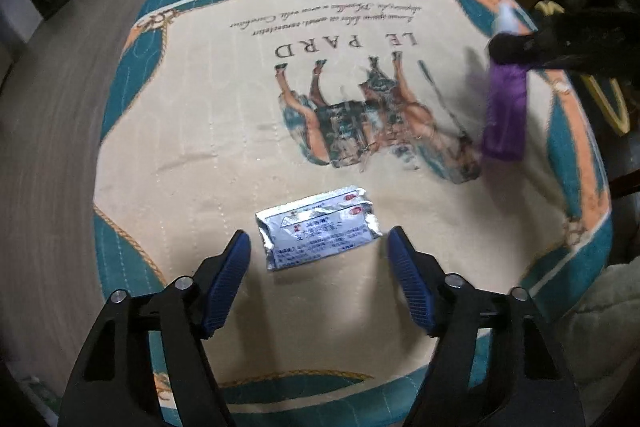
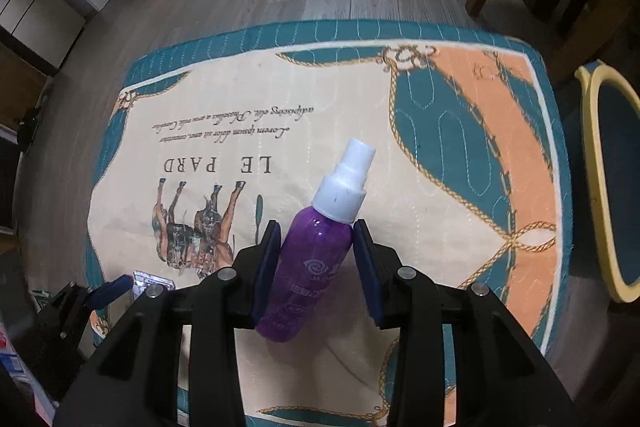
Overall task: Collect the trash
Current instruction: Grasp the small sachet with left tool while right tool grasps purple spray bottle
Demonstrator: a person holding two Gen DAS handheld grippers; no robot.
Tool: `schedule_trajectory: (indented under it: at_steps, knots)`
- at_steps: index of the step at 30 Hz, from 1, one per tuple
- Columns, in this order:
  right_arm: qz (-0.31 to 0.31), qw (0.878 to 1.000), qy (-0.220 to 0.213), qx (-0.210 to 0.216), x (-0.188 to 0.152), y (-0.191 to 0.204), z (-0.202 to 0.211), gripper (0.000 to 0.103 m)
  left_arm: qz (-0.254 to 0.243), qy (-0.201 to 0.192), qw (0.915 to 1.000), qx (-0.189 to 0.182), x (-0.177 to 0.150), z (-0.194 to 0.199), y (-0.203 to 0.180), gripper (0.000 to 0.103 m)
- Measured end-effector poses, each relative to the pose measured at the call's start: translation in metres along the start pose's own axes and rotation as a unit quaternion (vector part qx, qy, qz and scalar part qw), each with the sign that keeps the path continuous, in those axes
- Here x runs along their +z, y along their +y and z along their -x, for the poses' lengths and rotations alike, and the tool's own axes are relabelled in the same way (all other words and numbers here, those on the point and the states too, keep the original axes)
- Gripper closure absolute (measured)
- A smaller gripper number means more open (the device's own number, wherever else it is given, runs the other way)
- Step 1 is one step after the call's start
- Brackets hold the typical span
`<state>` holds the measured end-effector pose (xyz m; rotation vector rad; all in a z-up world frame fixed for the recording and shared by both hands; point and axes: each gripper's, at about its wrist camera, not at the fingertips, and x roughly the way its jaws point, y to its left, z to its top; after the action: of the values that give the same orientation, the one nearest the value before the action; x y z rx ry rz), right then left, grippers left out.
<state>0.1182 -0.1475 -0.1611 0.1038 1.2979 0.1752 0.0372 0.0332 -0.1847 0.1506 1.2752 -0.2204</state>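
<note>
two pieces of trash show: one silver foil packet (image 1: 318, 228) and one purple spray bottle (image 2: 310, 259) with a white cap. the packet lies flat on the printed cloth (image 1: 208, 131), just ahead of the left gripper (image 1: 319, 251), whose fingers are spread wide and empty. the right gripper (image 2: 316, 253) clasps the bottle's body, seemingly lifted, at 2 o'clock from the packet.

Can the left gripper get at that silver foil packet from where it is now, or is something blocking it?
Probably yes. The left gripper has its jaws open, and the silver foil packet lies flat on the printed cloth just ahead, between them. Nothing sits in the gap. The right gripper and its purple spray bottle are well off to the side.
</note>
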Motion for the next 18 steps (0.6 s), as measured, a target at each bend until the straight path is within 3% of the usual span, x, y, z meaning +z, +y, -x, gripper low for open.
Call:
schedule_trajectory:
  at_steps: [1,5,13,18]
  knots:
    - [0.006,1.000,-0.005,0.001,0.001,0.001,0.003,0.066,-0.007,0.000,0.9999,0.010,0.001,0.000,-0.001,0.041]
    - [0.024,1.000,-0.018,-0.004,0.002,0.002,0.011,0.067,-0.023,-0.004,0.9996,0.018,0.003,0.003,-0.005,0.042]
    - [0.032,0.997,-0.064,-0.012,0.007,-0.017,0.042,0.068,-0.019,-0.076,0.9968,0.012,0.024,0.044,-0.021,0.042]
    - [0.018,0.996,-0.086,-0.008,0.013,-0.041,0.060,0.068,-0.028,-0.095,0.9949,0.015,0.046,0.053,-0.037,0.042]
